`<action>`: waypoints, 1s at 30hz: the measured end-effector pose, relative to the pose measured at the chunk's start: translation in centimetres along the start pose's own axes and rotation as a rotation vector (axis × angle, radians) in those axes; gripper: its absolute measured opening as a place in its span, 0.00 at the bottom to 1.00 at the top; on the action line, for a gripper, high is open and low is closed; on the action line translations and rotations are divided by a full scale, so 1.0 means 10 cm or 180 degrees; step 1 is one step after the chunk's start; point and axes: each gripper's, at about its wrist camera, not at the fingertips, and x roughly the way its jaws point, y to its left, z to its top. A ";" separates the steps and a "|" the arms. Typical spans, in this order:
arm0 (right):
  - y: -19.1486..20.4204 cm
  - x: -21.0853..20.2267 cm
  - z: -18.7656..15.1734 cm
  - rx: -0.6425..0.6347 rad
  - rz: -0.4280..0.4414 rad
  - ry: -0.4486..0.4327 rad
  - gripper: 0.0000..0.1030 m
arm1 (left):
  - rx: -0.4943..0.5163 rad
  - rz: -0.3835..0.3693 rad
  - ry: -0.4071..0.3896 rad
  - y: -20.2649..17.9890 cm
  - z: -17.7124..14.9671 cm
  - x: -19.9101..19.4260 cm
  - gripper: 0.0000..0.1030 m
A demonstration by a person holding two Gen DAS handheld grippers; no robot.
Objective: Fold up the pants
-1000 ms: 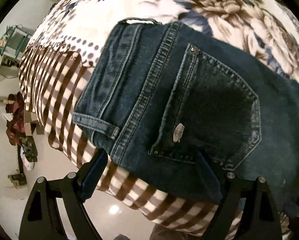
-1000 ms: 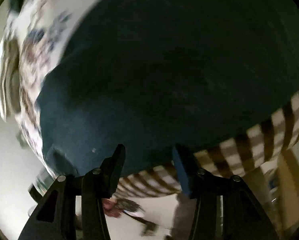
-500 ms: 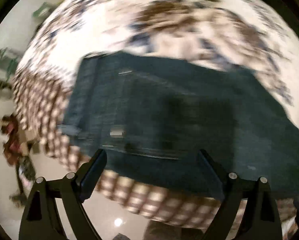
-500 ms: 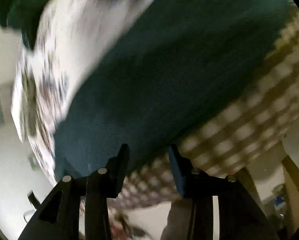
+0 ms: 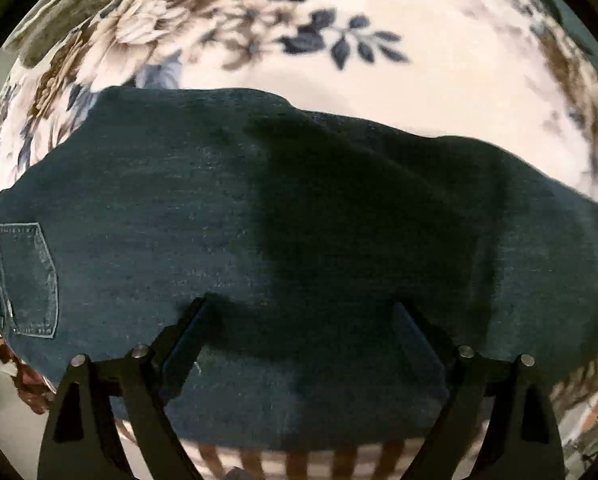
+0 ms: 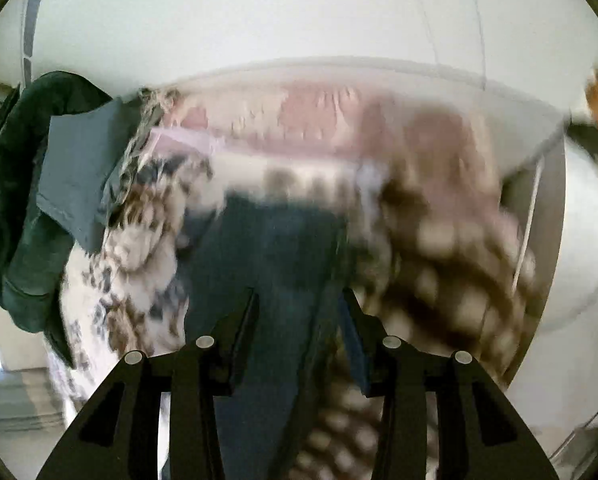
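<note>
Dark blue jeans [image 5: 299, 220] lie flat across a bed with a floral cover [image 5: 379, 60]. A back pocket [image 5: 27, 280] shows at the far left. My left gripper [image 5: 299, 320] is open and empty, hovering just above the leg fabric near the bed's front edge. In the blurred right wrist view the jeans [image 6: 267, 248] run away from me as a narrow dark strip. My right gripper [image 6: 297, 304] is open and empty above that strip.
The bed's front side has a brown and white striped border [image 5: 319, 460]. A dark green garment [image 6: 15, 200] and a grey cloth [image 6: 79, 176] lie at the bed's far left. A white wall [image 6: 299, 12] stands behind the bed.
My left gripper has moved right along the jeans, from the waistband and pocket to the leg. My right gripper has swung round and now looks along the jeans toward the wall.
</note>
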 end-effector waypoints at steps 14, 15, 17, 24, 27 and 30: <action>0.24 -0.06 0.10 -0.0565 -0.0450 -0.0487 0.05 | -0.0229 -0.0042 -0.0043 0.04 -0.02 0.12 1.00; 0.19 -0.07 0.10 -0.0542 -0.0493 -0.0460 0.05 | -0.0239 -0.0042 -0.0039 0.04 -0.03 0.11 1.00; 0.07 0.00 0.15 -0.0474 -0.0489 -0.0251 0.06 | -0.0232 -0.0041 -0.0025 0.03 -0.02 0.09 1.00; -0.39 0.01 0.08 0.0280 0.0472 0.0208 0.55 | -0.0234 -0.0010 -0.0049 0.08 0.08 0.15 1.00; -0.36 0.27 -0.05 0.0192 0.0608 0.0504 0.55 | -0.0240 0.0008 -0.0066 0.07 0.07 0.16 1.00; -0.37 0.48 -0.08 0.0255 0.0784 0.0400 0.55 | -0.0230 -0.0010 -0.0059 0.08 0.06 0.16 1.00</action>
